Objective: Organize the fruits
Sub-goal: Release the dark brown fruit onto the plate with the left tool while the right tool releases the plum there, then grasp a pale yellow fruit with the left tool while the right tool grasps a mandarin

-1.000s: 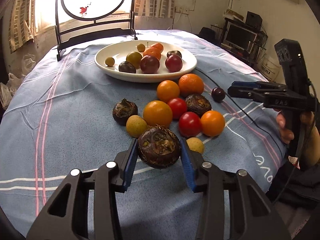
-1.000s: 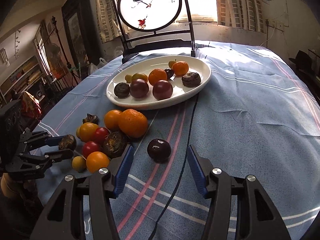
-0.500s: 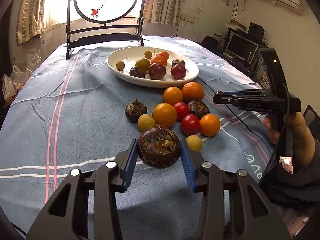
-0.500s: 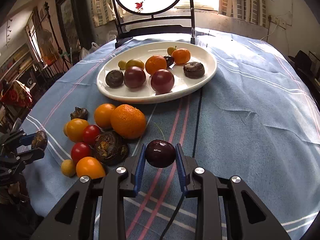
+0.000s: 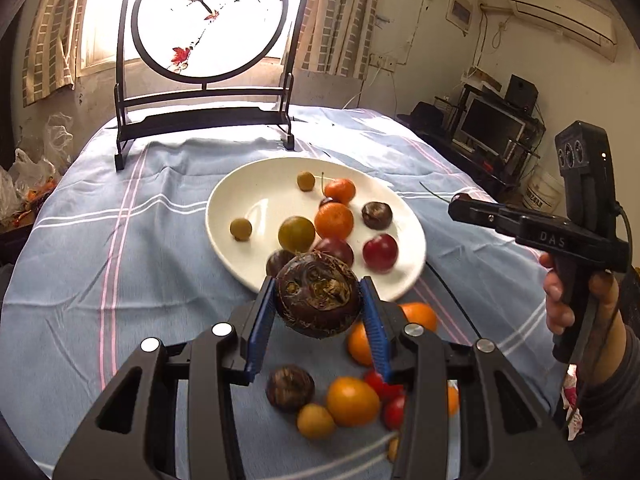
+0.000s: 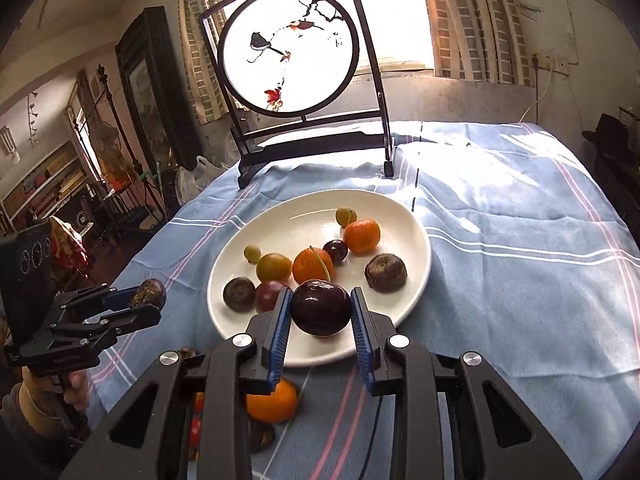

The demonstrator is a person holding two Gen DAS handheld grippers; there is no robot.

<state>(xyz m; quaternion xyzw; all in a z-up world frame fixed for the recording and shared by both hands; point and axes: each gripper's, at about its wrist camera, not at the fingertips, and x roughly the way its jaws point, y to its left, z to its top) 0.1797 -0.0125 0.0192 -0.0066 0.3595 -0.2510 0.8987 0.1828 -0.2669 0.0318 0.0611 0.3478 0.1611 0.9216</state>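
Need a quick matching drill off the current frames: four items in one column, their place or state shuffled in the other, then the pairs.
Items:
1. rough brown water chestnut
2. smooth dark plum
3. mandarin
4. round bird-painting screen

Places or states:
A. standing upright on the blue cloth behind the plate
B. clamped in the right claw
C. lying on the white plate
D. clamped in the left claw

Pairs: 1-D, 2-B, 3-C, 4-A
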